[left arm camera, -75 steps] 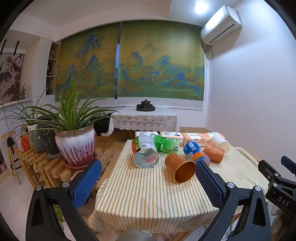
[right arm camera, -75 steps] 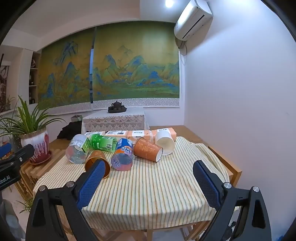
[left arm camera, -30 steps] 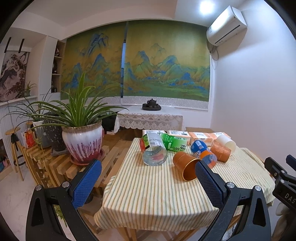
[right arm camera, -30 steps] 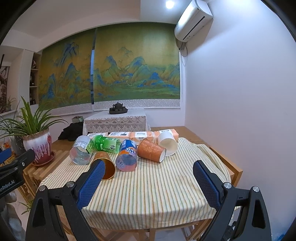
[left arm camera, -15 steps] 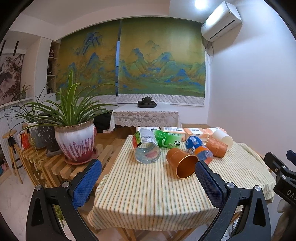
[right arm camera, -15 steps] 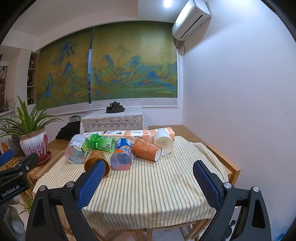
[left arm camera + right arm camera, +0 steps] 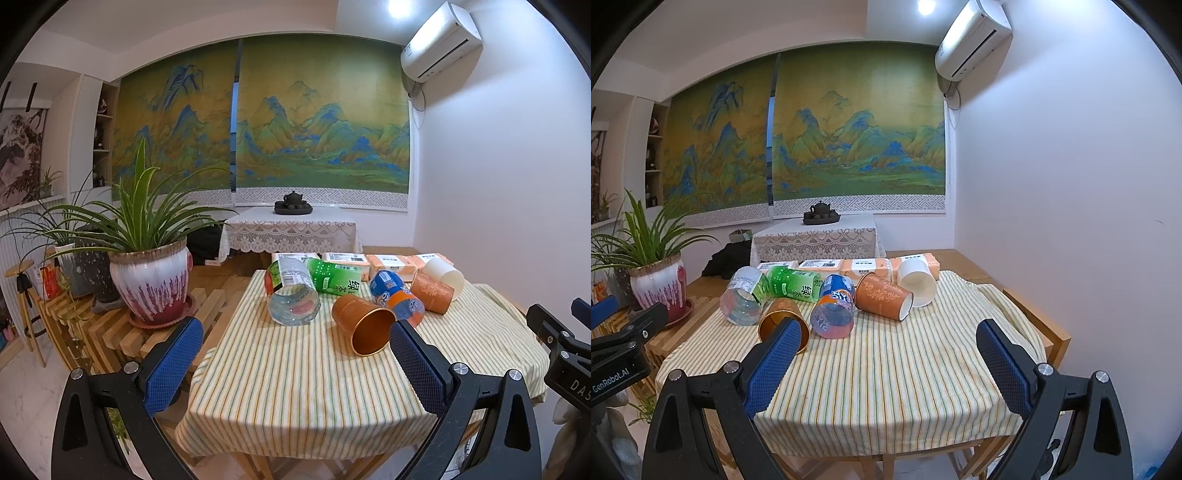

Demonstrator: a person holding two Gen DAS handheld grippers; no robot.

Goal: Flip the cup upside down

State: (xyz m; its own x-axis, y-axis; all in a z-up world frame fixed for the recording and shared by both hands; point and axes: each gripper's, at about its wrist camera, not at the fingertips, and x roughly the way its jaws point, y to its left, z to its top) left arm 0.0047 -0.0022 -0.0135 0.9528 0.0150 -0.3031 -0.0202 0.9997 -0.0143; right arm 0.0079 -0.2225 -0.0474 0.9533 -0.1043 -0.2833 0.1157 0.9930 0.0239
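The left hand-held gripper [image 7: 295, 354] is level at the lower edge of the frame, its blue pads spread wide and holding nothing. The right hand-held gripper [image 7: 884, 360] has the same pose, also spread and empty. Both are in front of the striped-cloth worktop [image 7: 886, 376]. The shiny orange metal cup [image 7: 364, 325] lies on its side at centre frame, between the clear plastic bottle [image 7: 291, 291] and the blue-orange can [image 7: 397, 299].
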